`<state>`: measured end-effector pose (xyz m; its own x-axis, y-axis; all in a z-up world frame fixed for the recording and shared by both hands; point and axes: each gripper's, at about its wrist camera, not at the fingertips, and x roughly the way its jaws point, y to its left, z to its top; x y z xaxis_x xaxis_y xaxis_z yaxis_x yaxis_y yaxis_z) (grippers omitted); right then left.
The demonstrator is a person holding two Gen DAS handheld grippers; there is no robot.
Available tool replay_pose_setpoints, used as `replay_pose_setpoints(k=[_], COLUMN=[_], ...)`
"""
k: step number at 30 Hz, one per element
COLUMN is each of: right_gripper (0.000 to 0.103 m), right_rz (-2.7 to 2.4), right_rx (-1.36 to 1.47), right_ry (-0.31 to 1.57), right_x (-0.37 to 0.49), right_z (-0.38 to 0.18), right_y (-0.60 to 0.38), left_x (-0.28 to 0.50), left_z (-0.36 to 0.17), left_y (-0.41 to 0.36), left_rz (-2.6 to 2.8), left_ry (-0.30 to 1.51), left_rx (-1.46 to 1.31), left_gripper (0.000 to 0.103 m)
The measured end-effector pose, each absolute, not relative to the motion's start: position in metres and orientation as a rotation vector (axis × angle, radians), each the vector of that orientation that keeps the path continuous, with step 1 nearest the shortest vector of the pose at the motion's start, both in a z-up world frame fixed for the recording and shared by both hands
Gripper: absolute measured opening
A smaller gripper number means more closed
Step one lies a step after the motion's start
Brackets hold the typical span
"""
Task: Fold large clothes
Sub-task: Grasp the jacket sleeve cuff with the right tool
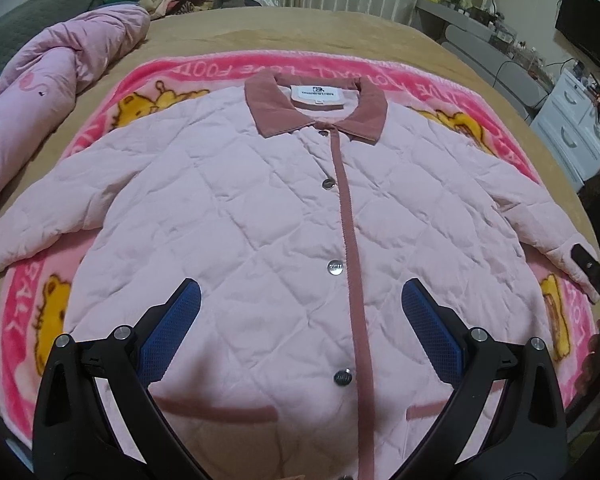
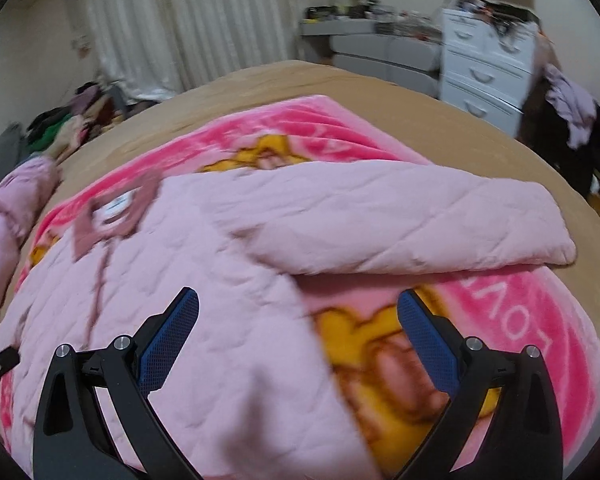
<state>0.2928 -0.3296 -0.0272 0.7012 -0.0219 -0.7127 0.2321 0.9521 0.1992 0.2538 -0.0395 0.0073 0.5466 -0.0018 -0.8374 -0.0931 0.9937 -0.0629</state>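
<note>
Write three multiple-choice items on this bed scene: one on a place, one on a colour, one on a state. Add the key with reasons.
1. Where does the quilted jacket lie?
A. on the pink cartoon blanket
B. on the white drawers
C. on the floor

2. What colour is the jacket's collar?
A. green
B. dusty rose, darker than the body
C. black

3. How do the left tongs stand?
A. shut on a sleeve
B. open, holding nothing
C. shut on the collar

Key:
1 A, the blanket's pink border shows all round the jacket.
2 B, the collar matches the darker placket strip.
3 B, the blue pads stand wide apart above the jacket front; the right tongs are open too.
</note>
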Motion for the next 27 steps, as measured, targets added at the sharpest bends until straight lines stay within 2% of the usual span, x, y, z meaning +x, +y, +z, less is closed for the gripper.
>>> replay_pose_setpoints(k=[20,27], right_gripper=[0.099,0.099], right_rz=[-0.49,-0.529], right_rx=[0.673,0.869], right_ry=[0.845,0.788], right_x=[0.311,0.319], right_z=[-0.105,-0.127], right_y=[-0.499,-0.557], left_x=[0.289,0.293], left_z=[-0.032,-0.036], left_y=[-0.057,-0.059], left_rz=[0.085,0.102], left_ry=[1.055,1.045], left_rx=[-0.073,-0.035], left_gripper=[0.094,0.094])
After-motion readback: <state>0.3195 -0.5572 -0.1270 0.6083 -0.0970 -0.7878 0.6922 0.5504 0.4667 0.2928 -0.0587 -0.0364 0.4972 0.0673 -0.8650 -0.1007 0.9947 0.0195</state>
